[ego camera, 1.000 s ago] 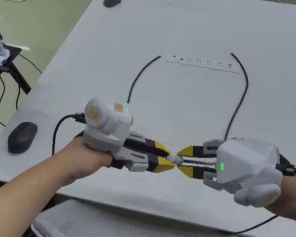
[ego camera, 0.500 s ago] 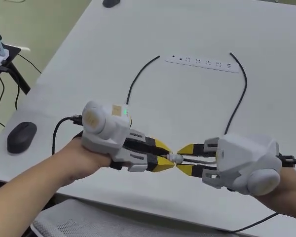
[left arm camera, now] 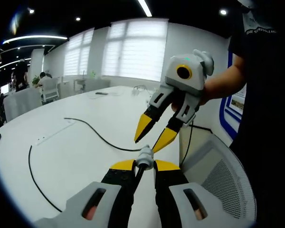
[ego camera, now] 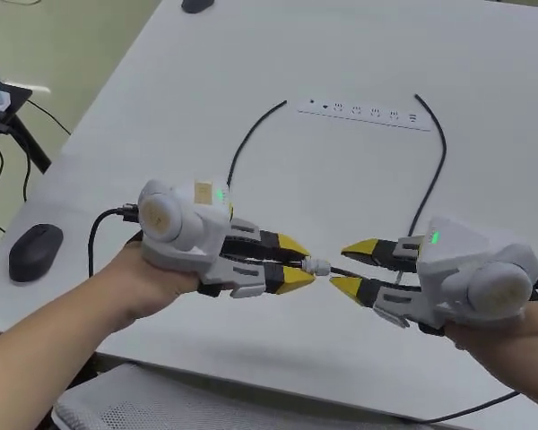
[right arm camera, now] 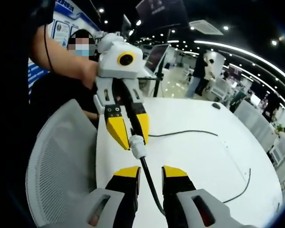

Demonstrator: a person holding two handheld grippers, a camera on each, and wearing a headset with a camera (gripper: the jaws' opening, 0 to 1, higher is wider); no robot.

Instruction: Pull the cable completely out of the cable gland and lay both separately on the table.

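The left tongs [ego camera: 307, 266] and right tongs [ego camera: 341, 267] each had a pale grey moulded housing, black jaw arms, yellow wedge tips and a green indicator lamp [ego camera: 435, 238]. A black lead [ego camera: 103, 228] exited the left housing. The person wore a black top [left arm camera: 263, 95].

Black cable [right arm camera: 149, 181], pale grey cable gland [ego camera: 316, 266] — plain white table [ego camera: 341, 54].

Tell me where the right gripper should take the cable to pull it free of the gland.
Grip the bare black cable just short of the gland, straight on, facing the left gripper. That stretch runs straight between the open jaws of the right gripper, in line with the pull.
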